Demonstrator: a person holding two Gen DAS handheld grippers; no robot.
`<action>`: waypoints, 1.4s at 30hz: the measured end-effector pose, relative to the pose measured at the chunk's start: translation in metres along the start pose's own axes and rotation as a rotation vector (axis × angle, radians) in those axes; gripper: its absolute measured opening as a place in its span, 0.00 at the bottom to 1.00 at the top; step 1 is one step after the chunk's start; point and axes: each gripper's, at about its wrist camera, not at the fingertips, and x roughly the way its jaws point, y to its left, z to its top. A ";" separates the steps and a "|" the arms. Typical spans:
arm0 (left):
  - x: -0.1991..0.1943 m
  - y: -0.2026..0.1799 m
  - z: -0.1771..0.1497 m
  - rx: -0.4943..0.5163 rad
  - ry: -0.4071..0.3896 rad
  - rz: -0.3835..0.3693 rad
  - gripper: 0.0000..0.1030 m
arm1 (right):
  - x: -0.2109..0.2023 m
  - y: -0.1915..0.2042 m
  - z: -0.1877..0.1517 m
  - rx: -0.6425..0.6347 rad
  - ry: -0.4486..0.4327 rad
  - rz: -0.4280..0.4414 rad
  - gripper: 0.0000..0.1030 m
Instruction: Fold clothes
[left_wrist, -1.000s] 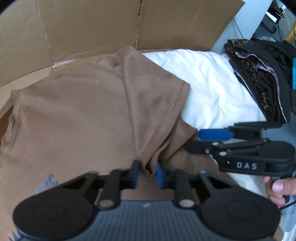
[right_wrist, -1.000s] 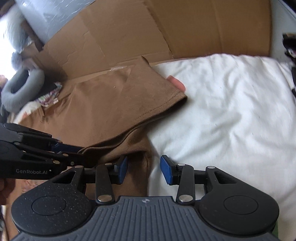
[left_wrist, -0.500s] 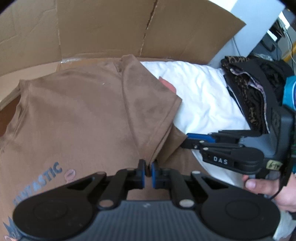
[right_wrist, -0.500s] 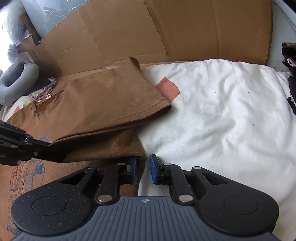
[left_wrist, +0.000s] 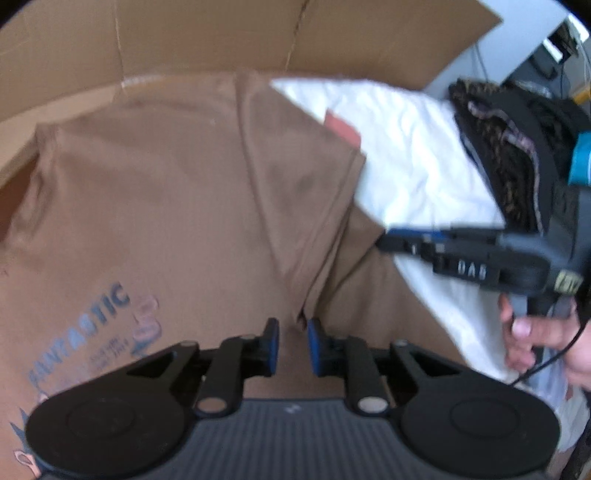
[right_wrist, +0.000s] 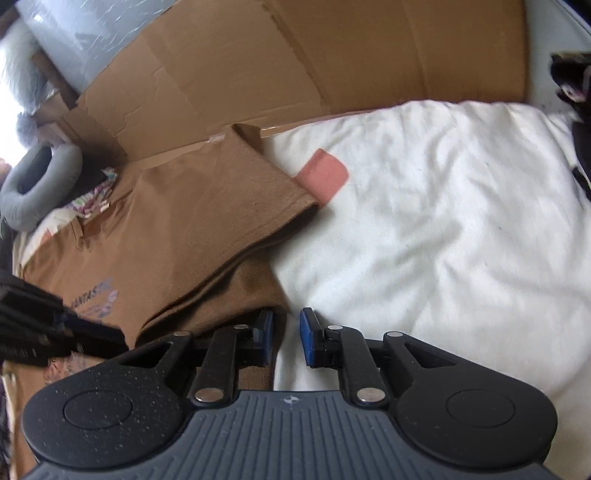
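Observation:
A brown T-shirt (left_wrist: 166, 203) with a blue "FANTASTIC" print lies flat, its right sleeve and side folded in over the body. My left gripper (left_wrist: 293, 347) hovers over the shirt with its jaws opening. The fold's lower end lies just ahead of the pads and nothing is pinched. In the right wrist view, my right gripper (right_wrist: 286, 338) sits over the brown T-shirt (right_wrist: 184, 229) at its right edge, where it meets the white bedding (right_wrist: 443, 221). A narrow gap shows between its pads, which do not press on cloth. A hand (left_wrist: 535, 332) holds the right gripper (left_wrist: 388, 236).
Cardboard sheets (right_wrist: 332, 55) stand behind the shirt. A pink piece (right_wrist: 321, 173) pokes out from under the folded sleeve. A pile of dark patterned clothes (left_wrist: 509, 166) lies at the right, and a grey ring cushion (right_wrist: 33, 184) at the far left.
My left gripper was shut on the shirt's fold and has let it go. My right gripper's jaws narrowed from wide to a small gap. The folded side has settled flat.

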 end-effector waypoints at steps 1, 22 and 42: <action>-0.003 -0.001 0.005 -0.003 -0.014 -0.002 0.16 | -0.003 -0.003 -0.001 0.011 -0.001 0.002 0.20; 0.045 -0.076 0.086 0.176 -0.185 0.034 0.30 | -0.039 -0.031 -0.014 0.099 -0.032 0.002 0.22; 0.097 -0.060 0.092 0.101 -0.192 0.058 0.38 | -0.034 -0.038 -0.020 0.103 -0.015 0.004 0.22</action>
